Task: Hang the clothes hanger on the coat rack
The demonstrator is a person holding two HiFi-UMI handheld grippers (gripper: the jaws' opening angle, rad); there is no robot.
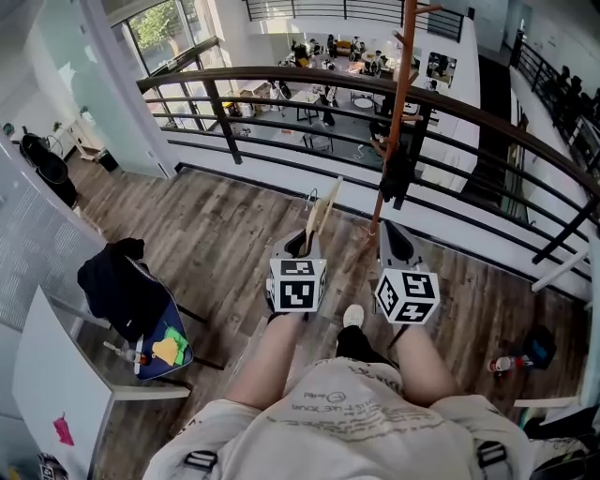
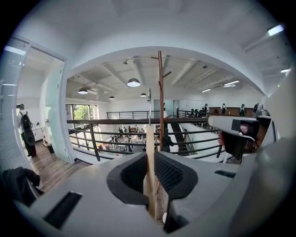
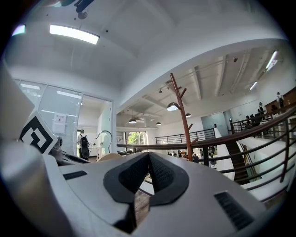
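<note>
Bright, even daylight through windows [image 1: 169,28], plus glaring ceiling strip light [image 3: 74,34]. Soft shadows only. Strong fisheye bending and black corners in both gripper views.

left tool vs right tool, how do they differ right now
The left tool is shut on the wooden clothes hanger, which stands edge-on between its jaws. The right tool has its jaws together with nothing between them. In the head view the right tool sits beside the coat rack pole, while the left tool is farther from it. Both point toward the railing.
</note>
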